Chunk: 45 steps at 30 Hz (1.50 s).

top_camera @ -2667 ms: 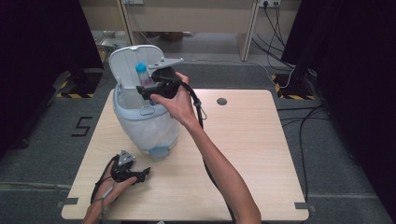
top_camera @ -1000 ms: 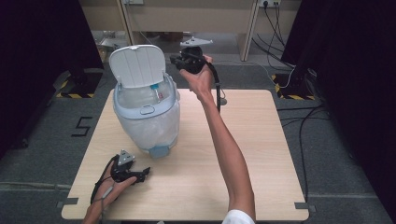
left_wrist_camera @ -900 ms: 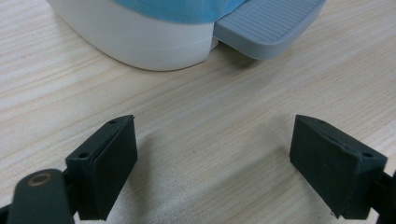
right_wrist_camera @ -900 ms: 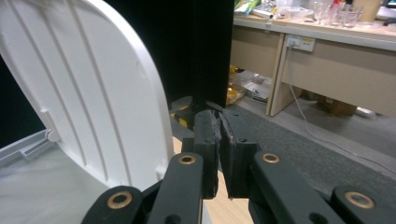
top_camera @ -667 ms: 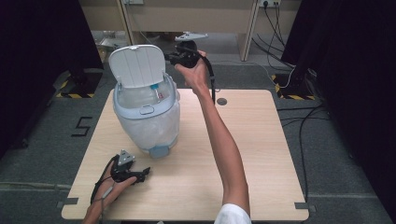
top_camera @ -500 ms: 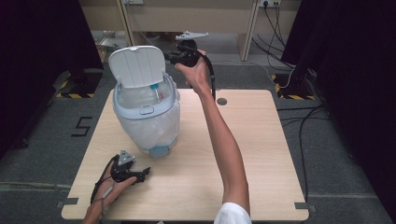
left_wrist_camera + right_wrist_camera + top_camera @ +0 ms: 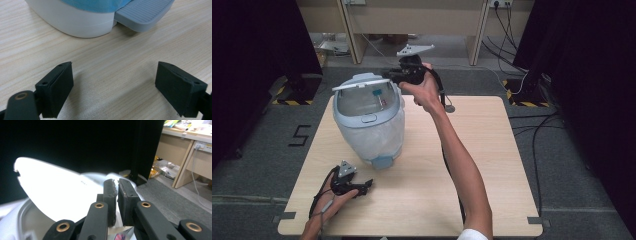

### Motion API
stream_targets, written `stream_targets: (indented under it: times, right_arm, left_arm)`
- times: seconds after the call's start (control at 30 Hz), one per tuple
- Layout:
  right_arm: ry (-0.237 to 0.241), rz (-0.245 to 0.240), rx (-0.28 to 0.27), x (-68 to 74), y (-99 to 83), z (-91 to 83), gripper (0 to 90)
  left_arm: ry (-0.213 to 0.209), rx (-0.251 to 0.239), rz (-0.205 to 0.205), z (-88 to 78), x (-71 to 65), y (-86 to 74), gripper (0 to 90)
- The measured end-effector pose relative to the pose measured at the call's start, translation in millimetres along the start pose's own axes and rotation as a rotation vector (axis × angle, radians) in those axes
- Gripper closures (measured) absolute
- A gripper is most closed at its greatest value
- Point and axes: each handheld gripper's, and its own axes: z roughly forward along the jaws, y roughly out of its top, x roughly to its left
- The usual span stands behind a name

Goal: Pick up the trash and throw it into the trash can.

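White-and-grey pedal bin [image 7: 371, 125], upright near tabletop's left edge, lid [image 7: 362, 84] half-lowered, bottle inside; right gripper [image 7: 398, 75] jaws pressed together, left gripper [image 7: 362, 186] spread.

— What lies ahead of the right gripper [image 7: 117, 185]?
— A white bin lid [image 7: 57, 192], tilted, overexposed; a black curtain [image 7: 75, 142] behind it.
— Jaw condition?
— Nearly together, a thin gap, nothing between; desk [image 7: 190, 150] and grey carpet [image 7: 175, 200] at right.
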Motion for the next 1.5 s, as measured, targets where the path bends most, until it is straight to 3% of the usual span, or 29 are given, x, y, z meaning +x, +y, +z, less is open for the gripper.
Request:
stream_targets:
  times: [0.17, 0.37, 0.53, 0.7, 0.9, 1.13, 1.5]
  right_arm:
    - [-0.006, -0.066, 0.040, 17.4, -9.3, -6.5, 83.2]
    - [-0.012, -0.086, 0.055, 28.2, -17.7, -6.6, 83.3]
    - [0.001, -0.075, 0.056, 34.6, -24.1, -5.4, 82.9]
    - [0.009, -0.090, 0.092, 40.2, -28.9, 0.6, 82.3]
    - [0.015, -0.054, 0.082, 43.2, -30.1, 2.6, 82.6]
    - [-0.036, -0.072, 0.113, 51.9, -26.7, 2.9, 82.8]
    - [-0.043, -0.066, 0.116, 53.1, -26.9, 3.1, 83.6]
  left_arm:
    - [0.001, 0.000, -0.001, -0.1, -0.1, 0.1, 13.9]
    - [0.000, 0.001, -0.001, -0.1, -0.1, 0.1, 13.9]
    - [0.001, 0.001, 0.001, -0.1, 0.1, 0.1, 13.9]
    - [0.001, 0.001, 0.001, -0.1, 0.1, 0.1, 13.9]
    - [0.001, 0.001, 0.002, -0.1, 0.2, 0.1, 13.9]
    - [0.000, 0.001, 0.000, 0.0, 0.0, 0.1, 13.9]
    - [0.000, 0.000, 0.000, 0.0, -0.1, 0.0, 13.9]
